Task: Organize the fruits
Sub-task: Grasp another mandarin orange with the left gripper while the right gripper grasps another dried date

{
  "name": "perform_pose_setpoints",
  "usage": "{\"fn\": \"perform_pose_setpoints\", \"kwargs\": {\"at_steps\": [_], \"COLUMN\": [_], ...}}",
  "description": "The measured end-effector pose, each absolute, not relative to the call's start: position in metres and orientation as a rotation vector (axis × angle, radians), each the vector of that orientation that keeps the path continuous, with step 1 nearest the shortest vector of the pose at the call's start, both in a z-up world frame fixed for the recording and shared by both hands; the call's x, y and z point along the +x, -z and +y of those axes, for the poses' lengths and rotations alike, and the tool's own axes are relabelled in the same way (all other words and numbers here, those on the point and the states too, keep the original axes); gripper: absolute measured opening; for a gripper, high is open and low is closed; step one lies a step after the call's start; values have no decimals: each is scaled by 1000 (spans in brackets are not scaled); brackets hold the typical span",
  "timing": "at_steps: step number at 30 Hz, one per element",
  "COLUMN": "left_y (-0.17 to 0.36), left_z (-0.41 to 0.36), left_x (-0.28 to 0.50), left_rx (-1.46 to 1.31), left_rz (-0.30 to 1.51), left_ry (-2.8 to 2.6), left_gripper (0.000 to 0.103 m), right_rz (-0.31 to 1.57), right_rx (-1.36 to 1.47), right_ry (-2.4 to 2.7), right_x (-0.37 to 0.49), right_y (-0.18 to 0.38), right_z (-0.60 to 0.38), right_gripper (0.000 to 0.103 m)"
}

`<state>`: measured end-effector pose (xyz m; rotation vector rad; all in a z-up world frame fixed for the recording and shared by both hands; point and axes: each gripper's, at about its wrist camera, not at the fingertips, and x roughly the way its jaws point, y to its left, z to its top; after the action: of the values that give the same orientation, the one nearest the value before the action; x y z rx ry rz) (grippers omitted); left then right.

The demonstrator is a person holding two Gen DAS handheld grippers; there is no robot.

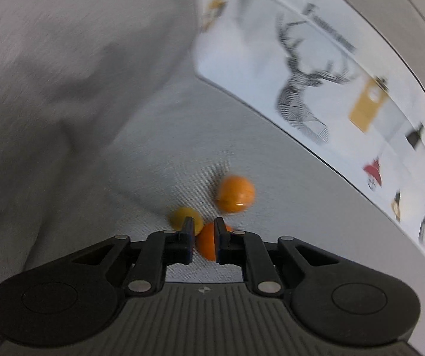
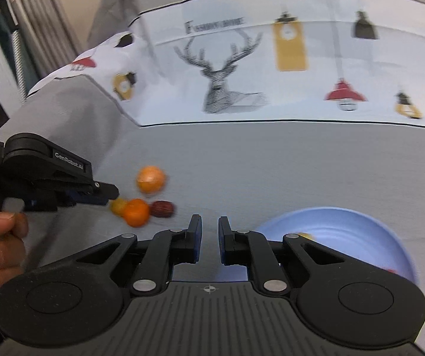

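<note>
Our left gripper (image 1: 202, 234) has its jaws narrowed to a small gap, with the deep orange fruit (image 1: 208, 244) showing through it; whether the pads actually press the fruit we cannot tell through the blur, so we judge this as the approach to a grasp, not a firm hold. Our right gripper (image 2: 209, 233) holds nothing, its fingers only slightly apart, and it hangs near the blue bowl (image 2: 360, 237) at right, which already holds some fruit, probably so the bowl stays in reach. Farther out on the grey cloth (image 2: 271, 172), the yellow fruit (image 1: 181, 215) sits just left of the left gripper, a dark red fruit (image 2: 162, 208) just right of the cluster, and a paler orange (image 1: 236, 194) beyond. Farthest, the deer-print cloth (image 2: 271, 68) bounds the work area.
</note>
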<state>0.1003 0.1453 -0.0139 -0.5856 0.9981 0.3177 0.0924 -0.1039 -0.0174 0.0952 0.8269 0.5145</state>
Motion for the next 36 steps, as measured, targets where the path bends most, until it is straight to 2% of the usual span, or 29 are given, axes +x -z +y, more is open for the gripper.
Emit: {"fn": "perform_pose_setpoints", "kwargs": {"at_steps": [3, 5, 9, 14, 15, 20, 31, 34, 36], "left_y": [17, 18, 24, 38, 39, 37, 36, 35, 34], "left_z": [154, 156, 151, 137, 135, 136, 159, 156, 155], "left_x": [99, 100, 102, 116, 118, 114, 89, 91, 94], "left_rx": [-638, -647, -661, -672, -665, -638, -677, -652, -637], "left_rz": [1012, 1019, 1051, 1076, 1079, 1072, 1113, 1119, 1120], "left_ry": [-327, -320, -292, -277, -280, -317, -379, -376, -377], "left_gripper": [24, 33, 38, 39, 38, 33, 34, 34, 35], "right_rz": [845, 856, 890, 920, 926, 960, 947, 927, 919], "right_rx": [105, 114, 146, 177, 183, 182, 71, 20, 8], "right_ry": [-552, -564, -575, -571, -569, -575, -631, -623, -626], "right_x": [105, 113, 133, 148, 150, 157, 158, 155, 154], "right_y": [24, 30, 40, 49, 51, 61, 71, 69, 67], "right_z": [-86, -77, -66, -60, -59, -56, -26, -23, -24], "right_gripper": [13, 13, 15, 25, 30, 39, 44, 34, 34]}}
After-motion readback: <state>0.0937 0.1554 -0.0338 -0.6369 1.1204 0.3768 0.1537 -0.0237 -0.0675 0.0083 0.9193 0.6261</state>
